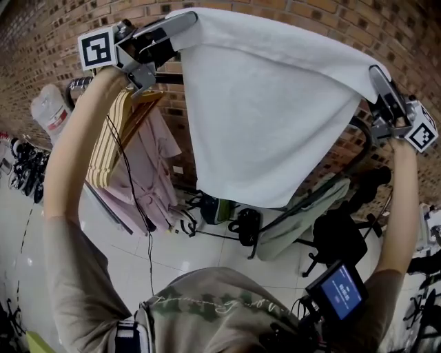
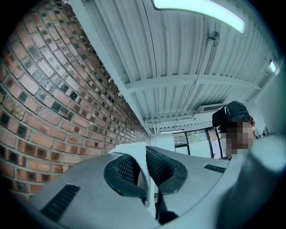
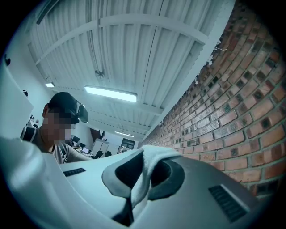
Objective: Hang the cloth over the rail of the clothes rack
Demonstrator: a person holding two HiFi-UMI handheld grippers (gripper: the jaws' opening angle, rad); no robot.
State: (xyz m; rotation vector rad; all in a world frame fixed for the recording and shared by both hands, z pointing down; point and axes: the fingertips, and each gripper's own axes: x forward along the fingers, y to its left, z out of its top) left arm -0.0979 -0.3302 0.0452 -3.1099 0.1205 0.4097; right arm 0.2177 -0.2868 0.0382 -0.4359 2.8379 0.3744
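A small screen (image 1: pixel 341 293) glowing blue is being worn at the person's chest, closest to the head camera. Beyond it, the white cloth (image 1: pixel 269 117) is being held up and spread wide between both raised arms, in front of the brick wall (image 1: pixel 289 14). One top corner is being pinched by the left tool (image 1: pixel 178 26), its jaws shut tight on the fabric; the other corner is being gripped the same way by the right tool (image 1: pixel 377 81). The cloth is being hung in front of the rack's dark rail (image 1: pixel 170 78), beside wooden hangers (image 1: pixel 117 134) and a pink garment (image 1: pixel 141 176); contact with the rail cannot be told.
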